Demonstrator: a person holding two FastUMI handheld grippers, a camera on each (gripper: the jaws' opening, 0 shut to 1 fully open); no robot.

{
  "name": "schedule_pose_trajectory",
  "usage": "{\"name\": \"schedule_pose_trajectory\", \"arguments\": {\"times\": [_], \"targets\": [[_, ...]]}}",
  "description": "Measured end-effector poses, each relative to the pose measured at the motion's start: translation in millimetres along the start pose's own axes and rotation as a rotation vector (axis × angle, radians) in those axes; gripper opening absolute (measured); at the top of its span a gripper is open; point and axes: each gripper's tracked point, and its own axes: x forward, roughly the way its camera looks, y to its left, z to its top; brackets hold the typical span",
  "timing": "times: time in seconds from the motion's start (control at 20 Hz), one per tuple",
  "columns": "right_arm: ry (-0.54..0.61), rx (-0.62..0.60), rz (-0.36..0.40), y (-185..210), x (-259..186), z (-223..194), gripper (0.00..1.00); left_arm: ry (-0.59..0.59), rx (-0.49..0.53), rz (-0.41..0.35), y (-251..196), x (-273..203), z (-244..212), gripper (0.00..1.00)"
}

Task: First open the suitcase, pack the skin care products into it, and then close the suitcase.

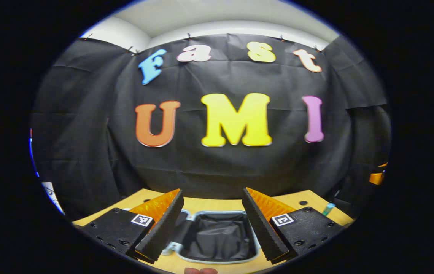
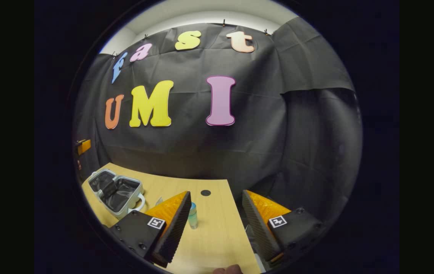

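The open suitcase lies at the left of the wooden surface; in the left gripper view it sits between the released left claw. A small bottle stands just beside the released, empty right claw

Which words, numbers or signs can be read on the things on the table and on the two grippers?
No words or numbers can be read.
On the left gripper: square black-and-white code markers, patterns and not letters.
On the right gripper: markers of the same kind.
On the small bottle: any label is too small to read.
On the open suitcase: no text visible.
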Motion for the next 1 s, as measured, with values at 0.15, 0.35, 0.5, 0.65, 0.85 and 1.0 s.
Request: {"name": "schedule_pose_trajectory", "arguments": {"times": [0.15,0.35,0.5,0.65,0.85,1.0], "targets": [[0.006,-0.01,0.023,-8.8,-1.9,-8.6,0.8,0.037,0.023,-0.079,-65.0,-3.8,-19.0,0.98],[0.053,-0.01,0.014,-29.2,-0.7,-25.6,0.8,0.129,0.031,-0.202,-143.2,4.2,-67.6,0.98],[0.065,-0.03,0.002,-45.5,-6.1,-27.5,0.81,0.22,0.018,-0.259,-181.3,17.9,-118.7,0.98],[0.087,-0.065,-0.018,-61.6,-14.8,-34.6,0.8,0.319,0.008,-0.319,-213.5,38.5,-181.1,0.99],[0.121,-0.094,-0.047,-77.2,-23.3,-43.7,0.8,0.415,0.014,-0.327,-235.1,78.3,-238.9,0.99],[0.131,-0.109,-0.068,-84.8,-26.3,-45.3,0.8,0.451,0.034,-0.327,-245.3,103.5,-264.7,0.99]]}}
